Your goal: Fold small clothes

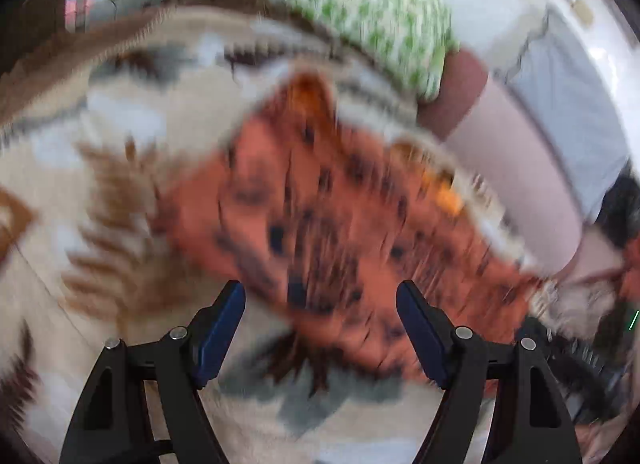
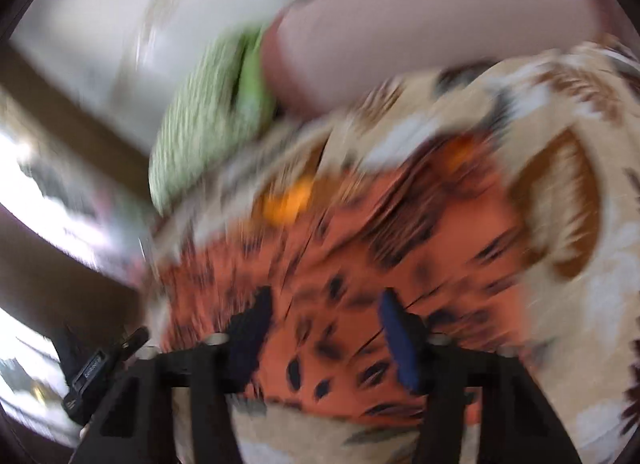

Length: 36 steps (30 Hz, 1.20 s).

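Observation:
An orange garment with dark spots (image 1: 328, 215) lies spread on a beige patterned blanket (image 1: 120, 151); both views are motion-blurred. My left gripper (image 1: 320, 296) is open, its blue-padded fingers (image 1: 222, 328) standing just above the garment's near edge, holding nothing. In the right wrist view the same orange garment (image 2: 360, 264) fills the middle. My right gripper (image 2: 326, 304) is open over the garment's near part, fingers apart, nothing between them.
A green-and-white knitted cloth (image 1: 352, 11) lies at the far edge of the blanket, also seen in the right wrist view (image 2: 200, 119). A pink cushion or bolster (image 1: 508, 159) lies beside it to the right. A black device (image 2: 96, 368) sits at lower left.

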{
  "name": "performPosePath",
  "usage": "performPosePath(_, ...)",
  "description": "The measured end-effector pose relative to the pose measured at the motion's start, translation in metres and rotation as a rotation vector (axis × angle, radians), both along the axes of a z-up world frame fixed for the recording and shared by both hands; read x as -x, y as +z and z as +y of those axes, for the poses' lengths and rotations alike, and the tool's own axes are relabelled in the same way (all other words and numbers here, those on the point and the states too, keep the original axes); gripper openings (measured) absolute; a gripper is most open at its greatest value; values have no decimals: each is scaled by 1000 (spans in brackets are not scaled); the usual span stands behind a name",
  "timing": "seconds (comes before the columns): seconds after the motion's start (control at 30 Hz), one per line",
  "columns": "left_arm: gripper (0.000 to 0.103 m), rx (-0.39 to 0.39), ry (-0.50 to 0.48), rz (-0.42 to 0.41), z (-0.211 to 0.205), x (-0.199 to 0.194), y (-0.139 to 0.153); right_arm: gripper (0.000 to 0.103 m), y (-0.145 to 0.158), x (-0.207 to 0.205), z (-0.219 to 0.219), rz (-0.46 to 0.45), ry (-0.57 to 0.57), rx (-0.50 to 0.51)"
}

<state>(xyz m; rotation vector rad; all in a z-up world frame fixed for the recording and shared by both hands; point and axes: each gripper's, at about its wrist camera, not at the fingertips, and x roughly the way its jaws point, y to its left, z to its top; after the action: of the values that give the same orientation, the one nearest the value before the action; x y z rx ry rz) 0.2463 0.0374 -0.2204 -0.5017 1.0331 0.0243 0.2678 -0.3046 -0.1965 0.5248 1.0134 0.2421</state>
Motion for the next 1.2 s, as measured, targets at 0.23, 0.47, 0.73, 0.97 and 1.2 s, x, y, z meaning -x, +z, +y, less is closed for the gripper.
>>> performPosePath(0.23, 78, -111, -70, -52, -10, -18, 1, 36, -56, -42, 96, 94, 112, 162)
performPosePath(0.47, 78, -84, 12, 43, 21, -51, -24, 36, -65, -162, 98, 78, -13, 230)
performPosePath(0.73, 78, -33, 84, 49, 51, -43, -19, 37, -26, -182, 88, -54, -173, 96)
performPosePath(0.97, 78, -97, 132, 19, 66, -28, -6, 37, -15, -146, 182, -34, 125, 85)
performPosePath(1.2, 78, -133, 66, 64, 80, -37, -25, 60, -69, -187, 256, 47, 147, 134)
